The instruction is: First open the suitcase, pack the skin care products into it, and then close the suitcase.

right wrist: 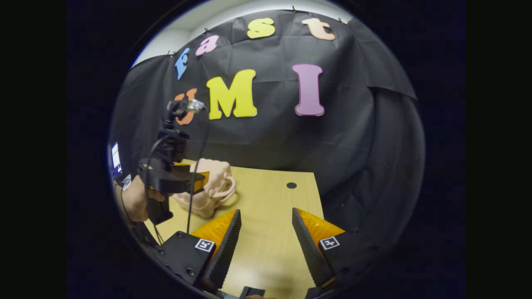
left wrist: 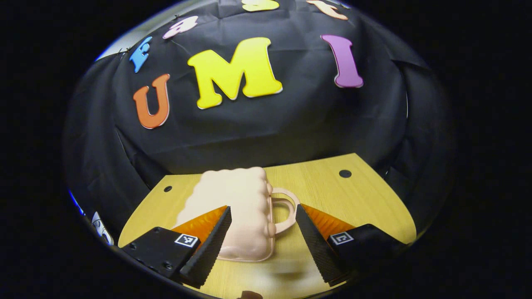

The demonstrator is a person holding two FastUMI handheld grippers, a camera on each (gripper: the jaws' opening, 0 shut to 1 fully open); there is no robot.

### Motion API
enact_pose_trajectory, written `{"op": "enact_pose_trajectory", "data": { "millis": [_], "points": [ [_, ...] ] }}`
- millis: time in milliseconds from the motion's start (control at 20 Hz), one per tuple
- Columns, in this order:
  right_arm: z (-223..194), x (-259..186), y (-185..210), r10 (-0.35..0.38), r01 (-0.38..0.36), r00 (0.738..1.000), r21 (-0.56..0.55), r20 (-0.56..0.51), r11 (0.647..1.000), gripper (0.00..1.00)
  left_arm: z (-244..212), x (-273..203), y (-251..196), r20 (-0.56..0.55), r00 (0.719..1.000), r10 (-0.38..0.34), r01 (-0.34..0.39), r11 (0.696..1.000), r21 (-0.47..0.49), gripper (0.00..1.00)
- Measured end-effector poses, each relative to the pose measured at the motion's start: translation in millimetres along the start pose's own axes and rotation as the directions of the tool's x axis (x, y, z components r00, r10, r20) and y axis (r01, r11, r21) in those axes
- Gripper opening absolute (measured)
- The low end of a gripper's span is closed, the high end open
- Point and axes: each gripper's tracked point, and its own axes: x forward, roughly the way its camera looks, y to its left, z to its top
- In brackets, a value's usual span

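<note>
Black cloth wall at the far side, draped in folds behind a pale wooden tabletop (left wrist: 353,195) with small dark round holes near its far corners.

Left gripper view: small pale-pink suitcase (left wrist: 243,207) lying flat on the tabletop, shut, quilted and bumpy on top, its loop handle (left wrist: 284,211) pointing right. Left claw (left wrist: 262,218) spread wide, holding nothing (near end of the case between the two fingers, left fingertip over the case's near left part, right fingertip just beside the handle; touching or just above, cannot tell). Square black-and-white marker on each finger block.

Right gripper view: right claw (right wrist: 266,222) spread wide as well, nothing between the fingers but bare tabletop (right wrist: 270,199). Well apart from the suitcase (right wrist: 210,189), which sits at the far left of the tabletop, handle turned to the right. Left claw (right wrist: 195,180) seen from the side, farther off at the left, over the near part of the case, with a camera mount and cables rising above it. Hand (right wrist: 135,201) wrapped round its grip at the left edge. Bit of a lit screen (right wrist: 115,157) at the far left, too small to make out.
</note>
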Motion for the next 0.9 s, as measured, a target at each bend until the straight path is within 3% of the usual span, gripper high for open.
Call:
{"op": "enact_pose_trajectory", "data": {
  "millis": [150,250,500,700,900],
  "points": [
    [26,-3,30,-0.026,0.026,0.999,0.009,0.046,1.000,0.74,25,-53,19,0.095,0.993,-0.070,0.082,0.988,-0.132,0.99],
    [46,-6,54,-0.042,0.040,0.995,0.021,0.092,0.999,0.74,41,-81,47,0.145,0.988,-0.056,0.081,0.982,-0.170,0.99],
    [74,-10,120,-0.059,0.056,0.986,0.024,0.155,0.998,0.73,38,-135,89,0.212,0.974,-0.077,0.111,0.982,-0.152,0.99],
    [74,-19,171,-0.038,0.039,0.984,-0.001,0.176,0.999,0.77,13,-147,98,0.197,0.972,-0.128,0.152,0.982,-0.111,0.99],
    [83,-27,209,-0.009,0.019,0.979,-0.046,0.206,0.999,0.77,16,-154,119,0.247,0.961,-0.122,0.153,0.982,-0.110,0.99]
  ]
}}
